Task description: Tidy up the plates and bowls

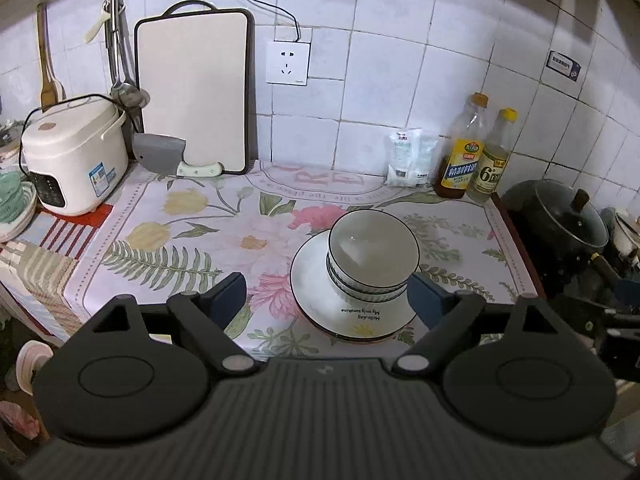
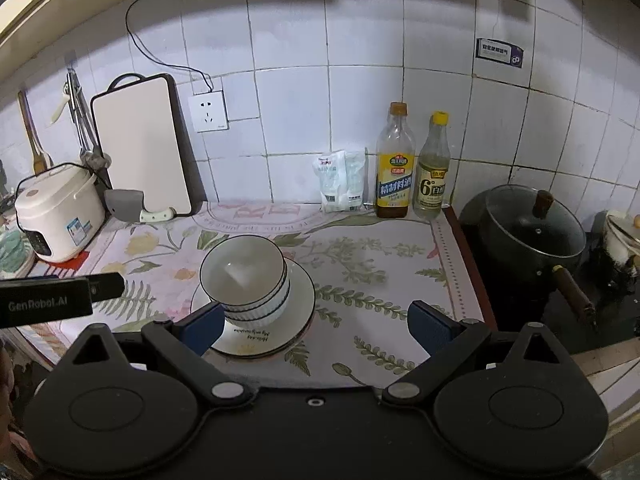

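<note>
So at this point the stacking looked basically done. The bowls (image 1: 374,258) sat nested, at least 2 and maybe 3 (the ribbed sides blur together so I couldn't count them for sure), on the plates (image 1: 352,312), which looked like 2 stacked, with a reddish rim peeking out underneath. The whole pile stood on the floral-cloth tabletop (image 1: 180,240), toward the near edge, well apart from the rice cooker (image 1: 74,156) on the left and the 2 bottles (image 2: 412,164) at the back wall.

The left gripper (image 1: 326,300) was spread wide with nothing in it. Its blue pads stood either side of the pile in its own view, but above and short of it, not touching. The right gripper (image 2: 316,326) was also wide apart and empty; its left pad overlapped the plates in that picture, though I'd say it was just in front of them and not in contact.

My read: this was the let-go step, with both grippers clear of the finished stack. The bowls leaned slightly off-centre toward one side of the plates, so if anything came next it'd call for a gentle nudge to centre them, or a 2-sided lift under the plate rim to shift the pile somewhere. Otherwise, leave it alone.
</note>
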A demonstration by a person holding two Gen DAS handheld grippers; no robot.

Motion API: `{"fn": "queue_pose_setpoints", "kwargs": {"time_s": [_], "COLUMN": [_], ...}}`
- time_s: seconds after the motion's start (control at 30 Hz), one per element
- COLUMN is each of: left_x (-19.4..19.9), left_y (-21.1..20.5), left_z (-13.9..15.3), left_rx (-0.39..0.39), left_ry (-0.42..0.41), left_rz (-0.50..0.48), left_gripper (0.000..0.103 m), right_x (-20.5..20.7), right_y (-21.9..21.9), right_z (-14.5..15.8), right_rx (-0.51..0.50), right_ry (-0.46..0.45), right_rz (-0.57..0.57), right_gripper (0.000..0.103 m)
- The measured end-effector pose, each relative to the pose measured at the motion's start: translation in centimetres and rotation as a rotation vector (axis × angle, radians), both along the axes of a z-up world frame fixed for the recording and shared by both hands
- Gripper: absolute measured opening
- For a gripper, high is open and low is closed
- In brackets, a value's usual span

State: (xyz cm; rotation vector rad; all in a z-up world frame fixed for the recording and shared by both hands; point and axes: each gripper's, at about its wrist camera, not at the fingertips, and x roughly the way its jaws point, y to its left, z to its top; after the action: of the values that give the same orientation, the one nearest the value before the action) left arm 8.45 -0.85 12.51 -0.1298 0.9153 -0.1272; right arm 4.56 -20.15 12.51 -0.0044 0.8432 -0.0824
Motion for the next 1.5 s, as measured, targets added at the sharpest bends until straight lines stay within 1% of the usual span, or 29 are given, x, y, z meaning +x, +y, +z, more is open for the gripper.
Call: {"fn": "queue_pose_setpoints", "kwargs": {"time_s": [0.1, 0.23, 0.43, 0.67, 0.7, 0.77, 0.83, 0.9, 0.97, 1.03, 1.13, 1.2, 1.33, 1.5], "left_x": [-0.1, -0.5, -0.9, -1.3, -1.3, -1.3, -1.4, -1.1, -0.7, -0.7, -1.0, -1.0, -1.3, -2.1], "left_y": [-0.3, -0.5, -1.5, -1.8, -1.8, -1.7, -1.6, -1.3, -1.2, -1.1, -1.0, -1.0, -1.6, -2.0], "left_z": [0.0, -0.2, -0.5, -0.3, -0.4, -0.6, -0.9, -1.3, -1.7, -1.8, -1.8, -1.9, -1.9, -1.9], "left_rx": [0.029, 0.049, 0.064, 0.075, 0.079, 0.087, 0.091, 0.093, 0.099, 0.092, 0.098, 0.111, 0.171, 0.174], "left_ry": [-0.002, 0.004, 0.014, 0.015, 0.019, 0.033, 0.045, 0.07, 0.1, 0.093, 0.087, 0.085, 0.088, 0.08], "left_rz": [-0.027, -0.051, -0.082, -0.075, -0.074, -0.068, -0.053, -0.021, -0.011, -0.017, -0.016, -0.016, -0.03, -0.047], "left_gripper": [0.088, 0.088, 0.088, 0.088, 0.089, 0.096, 0.096, 0.096, 0.096, 0.096, 0.096, 0.096, 0.096, 0.096], "right_x": [-0.6, -1.2, -1.1, -1.7, -1.9, -2.2, -2.4, -2.5, -2.6, -2.6, -2.9, -3.0, -3.2, -3.7], "right_y": [0.0, 0.1, 0.6, 0.6, 0.6, 0.7, 0.7, 0.6, 0.5, 0.5, 0.7, 0.8, 1.0, 1.0], "right_z": [0.4, 0.7, -0.2, 0.2, 0.2, 0.1, 0.0, -0.2, -0.4, -0.5, -0.8, -0.9, -1.1, -0.8], "right_rx": [-0.007, -0.022, -0.065, -0.099, -0.106, -0.12, -0.124, -0.12, -0.115, -0.112, -0.135, -0.146, -0.146, -0.164], "right_ry": [-0.007, -0.026, -0.043, -0.076, -0.078, -0.08, -0.075, -0.073, -0.077, -0.082, -0.097, -0.102, -0.098, -0.112], "right_rz": [-0.012, -0.036, -0.05, -0.074, -0.074, -0.075, -0.073, -0.076, -0.082, -0.085, -0.092, -0.091, -0.095, -0.097], "right_gripper": [0.1, 0.1, 0.1, 0.1, 0.1, 0.1, 0.1, 0.1, 0.1, 0.1, 0.1, 0.1, 0.1, 0.1]}}
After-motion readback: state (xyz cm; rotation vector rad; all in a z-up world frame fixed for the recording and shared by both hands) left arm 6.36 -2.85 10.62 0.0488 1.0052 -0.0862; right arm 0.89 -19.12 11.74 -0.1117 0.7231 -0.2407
